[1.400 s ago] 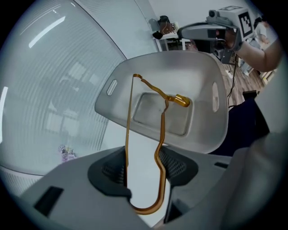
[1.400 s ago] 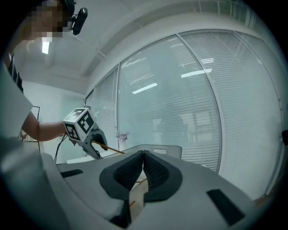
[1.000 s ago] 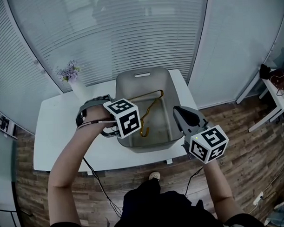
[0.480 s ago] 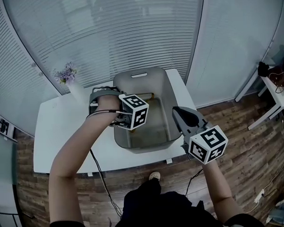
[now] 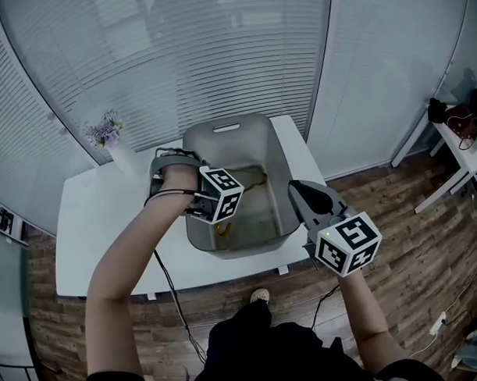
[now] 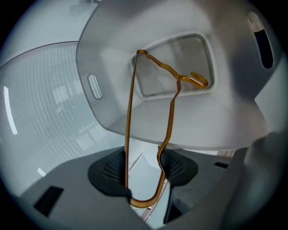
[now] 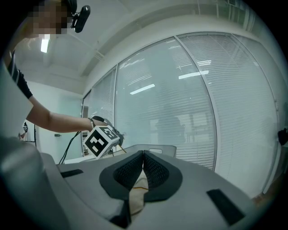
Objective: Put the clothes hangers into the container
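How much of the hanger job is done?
Nearly done. The left tool grips the gold hanger, which reaches down into the grey container. Left to do: let it go. The right tool is shut and empty. No other hangers show on the table.

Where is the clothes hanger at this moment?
The clothes hanger is gripped at one end by the left gripper, and its hook end reaches into the grey container on the white table, near the head view's centre.

Dark top (image 5: 268, 353), grey hand-held grippers (image 7: 143, 155)
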Demonstrator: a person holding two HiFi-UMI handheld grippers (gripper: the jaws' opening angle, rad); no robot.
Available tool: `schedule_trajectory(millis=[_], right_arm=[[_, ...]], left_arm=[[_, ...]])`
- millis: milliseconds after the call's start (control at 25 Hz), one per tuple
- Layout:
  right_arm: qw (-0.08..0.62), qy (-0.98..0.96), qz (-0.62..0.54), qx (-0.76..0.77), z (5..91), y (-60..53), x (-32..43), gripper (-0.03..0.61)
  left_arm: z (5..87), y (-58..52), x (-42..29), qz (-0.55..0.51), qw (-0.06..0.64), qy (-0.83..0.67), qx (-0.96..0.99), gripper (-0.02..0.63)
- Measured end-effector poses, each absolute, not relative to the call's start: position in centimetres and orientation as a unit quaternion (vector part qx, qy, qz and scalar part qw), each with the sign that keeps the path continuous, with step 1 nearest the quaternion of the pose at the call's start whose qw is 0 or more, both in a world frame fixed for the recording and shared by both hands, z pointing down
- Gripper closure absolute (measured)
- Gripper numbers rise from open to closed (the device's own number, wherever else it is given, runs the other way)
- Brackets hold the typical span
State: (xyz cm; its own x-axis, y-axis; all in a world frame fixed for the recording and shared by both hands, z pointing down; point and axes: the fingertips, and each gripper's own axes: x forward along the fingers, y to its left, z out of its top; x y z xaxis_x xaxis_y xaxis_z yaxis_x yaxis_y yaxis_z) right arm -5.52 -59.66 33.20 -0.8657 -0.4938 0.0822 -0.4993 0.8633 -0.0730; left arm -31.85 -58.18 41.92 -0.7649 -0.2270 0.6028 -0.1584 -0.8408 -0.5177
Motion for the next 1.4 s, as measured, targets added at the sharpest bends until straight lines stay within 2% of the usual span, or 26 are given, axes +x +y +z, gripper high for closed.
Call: schedule_trajectory(millis=[320, 680, 840, 1400], right_arm=[[0.032, -0.964, 0.048, 0.258, 33.4, -59.9, -6.1, 0.552], [0.036, -0.964, 0.049, 0.257, 33.9, -59.7, -6.5, 0.552], [0.037, -0.964, 0.047, 0.258, 33.9, -59.4, -6.6, 0.552], [0.039, -0.964, 0.039, 0.260, 33.6, -57.6, -5.7, 0.552]], left_arm=[[42.5, -58.5, -32.9, -0.868, -0.007, 0.320, -0.380, 0.400], [42.5, -57.5, -32.9, -0.754, -0.129, 0.396, -0.507, 0.286], [41.9, -56.9, -32.8, -0.706, -0.164, 0.414, -0.550, 0.268], [39.9, -55.0, -30.0, -0.633, -0.174, 0.426, -0.623, 0.259]])
